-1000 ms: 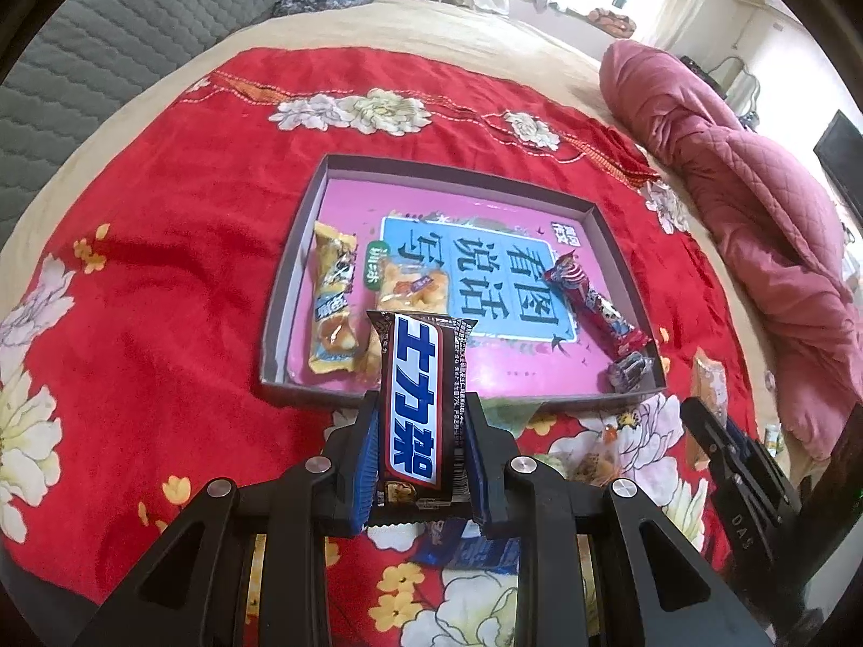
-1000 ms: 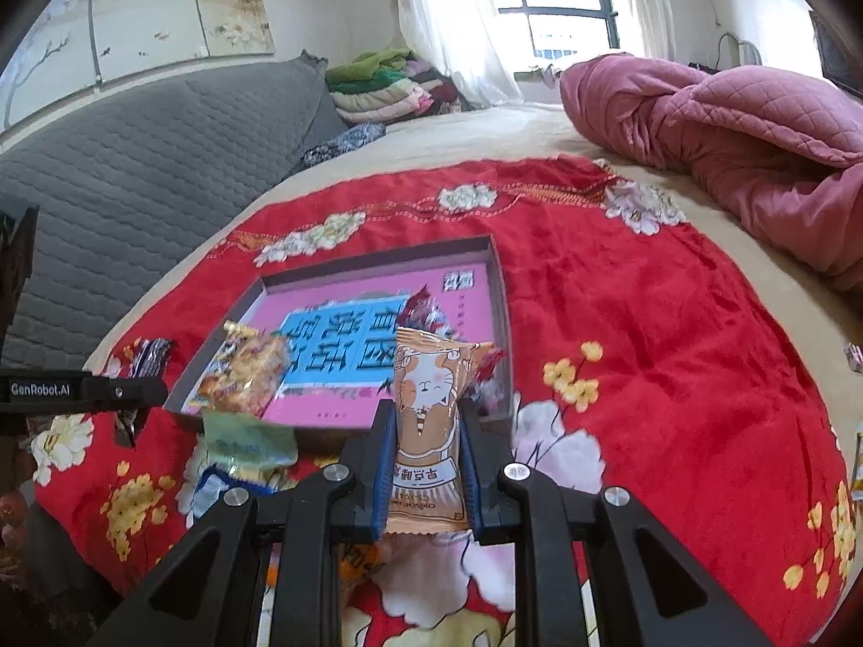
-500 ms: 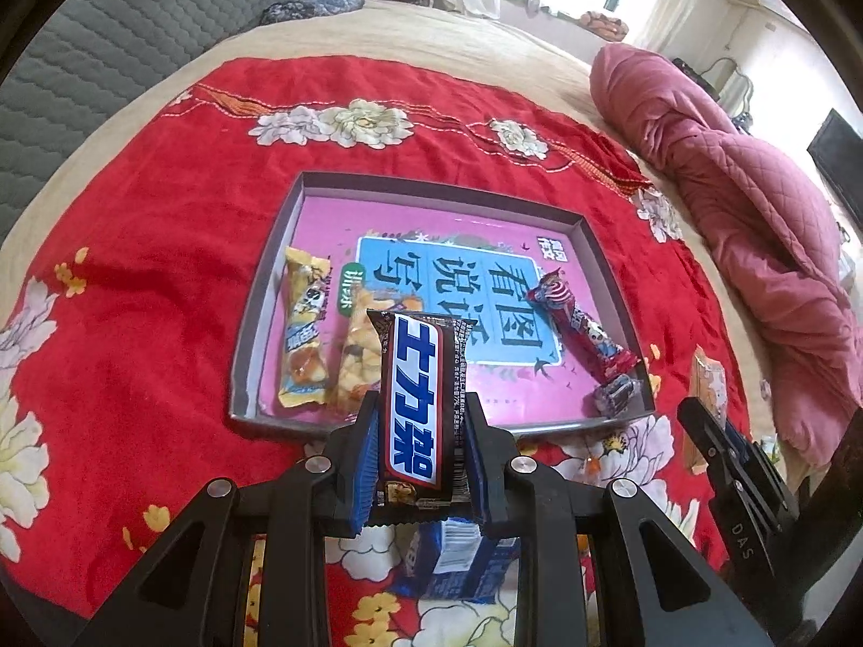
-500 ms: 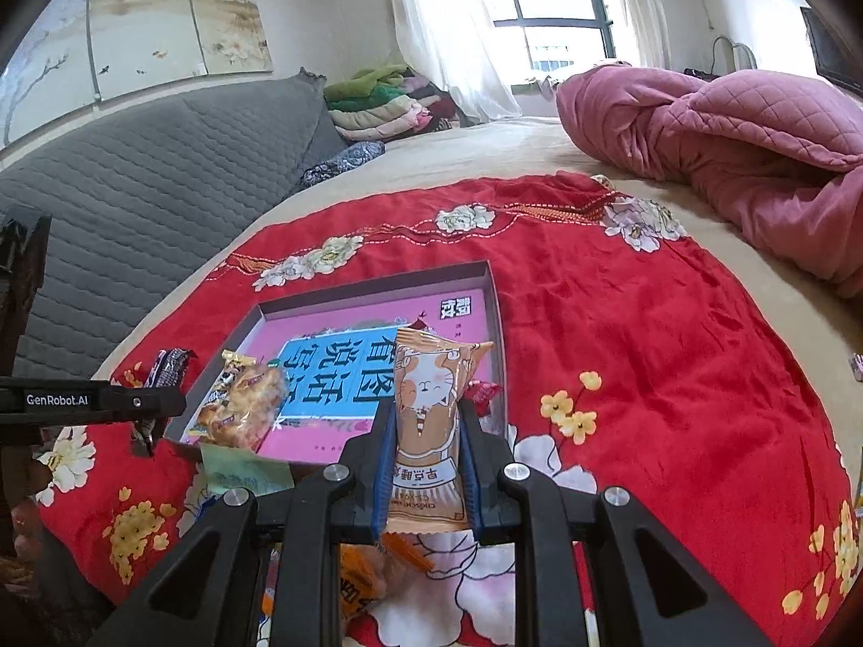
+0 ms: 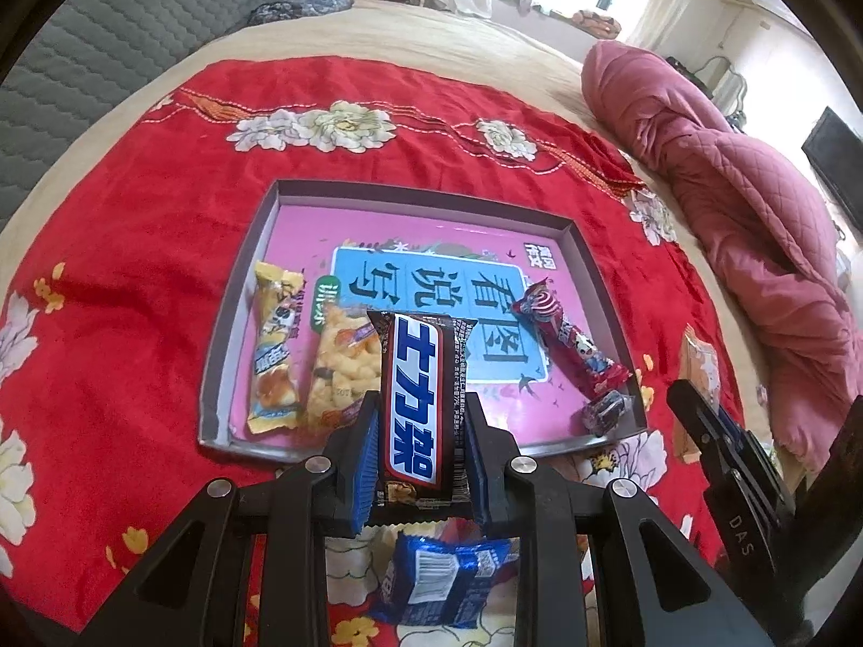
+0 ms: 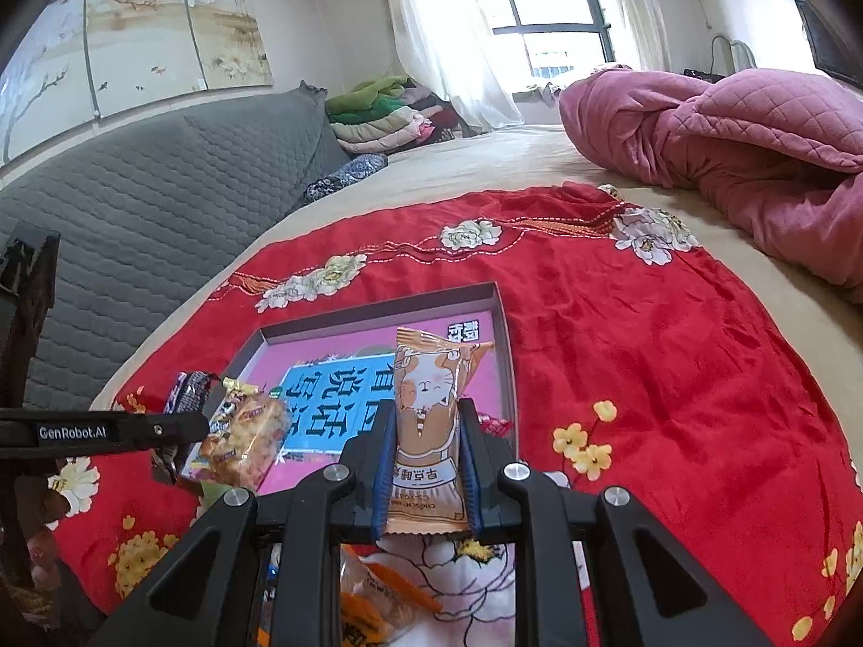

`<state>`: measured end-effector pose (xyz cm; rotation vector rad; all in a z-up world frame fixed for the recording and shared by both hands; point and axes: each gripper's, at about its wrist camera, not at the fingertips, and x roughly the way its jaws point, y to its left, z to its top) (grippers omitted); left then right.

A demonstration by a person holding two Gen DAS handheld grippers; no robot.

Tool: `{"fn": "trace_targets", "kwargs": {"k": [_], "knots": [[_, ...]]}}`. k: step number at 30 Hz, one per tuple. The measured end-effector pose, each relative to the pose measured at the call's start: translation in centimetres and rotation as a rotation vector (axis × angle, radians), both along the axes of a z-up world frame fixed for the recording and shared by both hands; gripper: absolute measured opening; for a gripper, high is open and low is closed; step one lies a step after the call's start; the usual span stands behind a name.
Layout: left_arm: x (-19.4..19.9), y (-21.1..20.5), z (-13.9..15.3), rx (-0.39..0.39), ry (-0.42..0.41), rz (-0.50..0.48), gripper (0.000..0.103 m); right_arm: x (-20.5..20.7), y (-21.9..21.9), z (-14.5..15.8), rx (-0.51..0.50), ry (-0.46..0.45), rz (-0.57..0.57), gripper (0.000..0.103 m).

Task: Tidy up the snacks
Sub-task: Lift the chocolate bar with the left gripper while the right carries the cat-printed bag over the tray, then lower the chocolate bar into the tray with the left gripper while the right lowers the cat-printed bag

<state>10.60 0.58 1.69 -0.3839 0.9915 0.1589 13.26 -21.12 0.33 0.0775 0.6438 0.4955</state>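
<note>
Red flowered cloth [image 5: 135,280] covers the bed, and on it sits a shallow tray [image 5: 237,291] lined with a pink and blue printed sheet. Three snacks already lie in the tray: a yellow packet [image 5: 275,361] and a bag of puffs [image 5: 345,366] near its left edge, and a red candy stick [image 5: 572,345] toward its right edge. The left tongs [image 5: 420,431] are clenched on a chocolate bar [image 5: 418,399], held upright just short of the tray's near edge. The right tongs [image 6: 426,463] grip a cat-print packet [image 6: 429,420] the same way, near the tray's near right corner. More wrappers lie on the cloth under both tools, a blue packet [image 5: 442,577] and an orange packet [image 6: 377,609] among them. The step in hand looks like carrying both snacks to the tray. The next move calls for bringing each over the rim to a bare patch of the liner, probably the middle, lowering it, and letting go without knocking the packets already placed.
</note>
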Motion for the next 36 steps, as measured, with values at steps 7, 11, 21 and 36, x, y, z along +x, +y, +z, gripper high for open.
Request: {"fn": "trace_targets", "kwargs": {"k": [7,11,21,36], "knots": [[0.8,-0.5,0.2,-0.008,-0.011,-0.012,0.029,0.8,0.6,-0.2,0.012,0.003,0.011,0.022],[1.3,-0.7,0.1,-0.008,-0.007,-0.019,0.029,1.2,1.0,-0.2,0.015,0.006,0.02,0.022],[2.5,-0.7,0.1,-0.01,-0.011,-0.013,0.029,2.6,2.0,0.0,0.026,0.017,0.023,0.022],[4.8,-1.0,-1.1,-0.035,0.012,-0.018,0.029,3.8,3.1,-0.7,0.016,0.033,0.05,0.022]]}}
